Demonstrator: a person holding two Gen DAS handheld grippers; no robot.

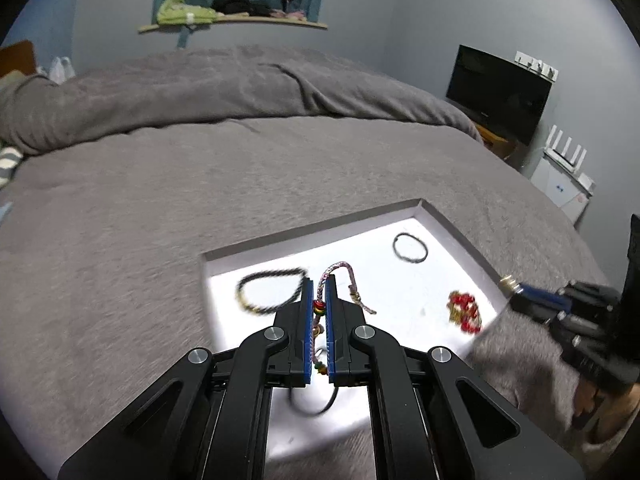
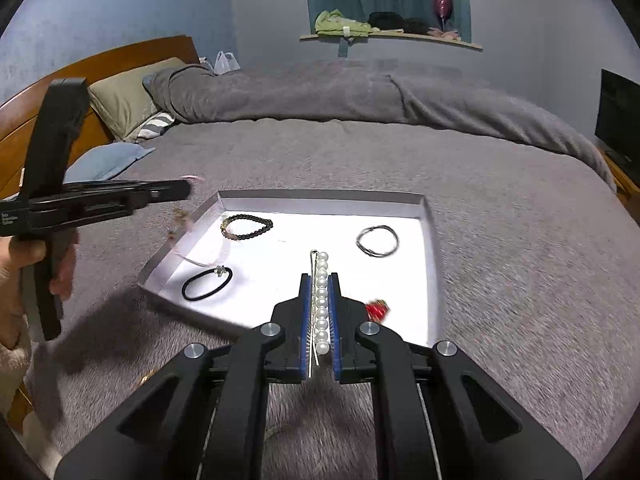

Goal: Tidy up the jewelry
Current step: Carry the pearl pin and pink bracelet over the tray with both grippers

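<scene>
A white tray (image 1: 440, 220) lies on the grey bed; it also shows in the right wrist view (image 2: 320, 198). My left gripper (image 1: 319, 284) is shut on a braided cord bracelet (image 1: 340, 270) with coloured beads, held above the tray. My right gripper (image 2: 320, 280) is shut on a pearl hair pin (image 2: 321, 300) above the tray's near edge. In the tray lie a black bead bracelet (image 2: 248, 226), a black hair tie (image 2: 207, 283), a thin black ring bracelet (image 2: 378, 240) and a red bead piece (image 2: 377, 309).
A grey blanket (image 2: 500, 240) covers the bed around the tray. A wooden headboard (image 2: 120, 56) and pillows are at the far left. A dark TV (image 1: 498, 94) stands at the right. A wall shelf (image 2: 392, 36) holds clothes.
</scene>
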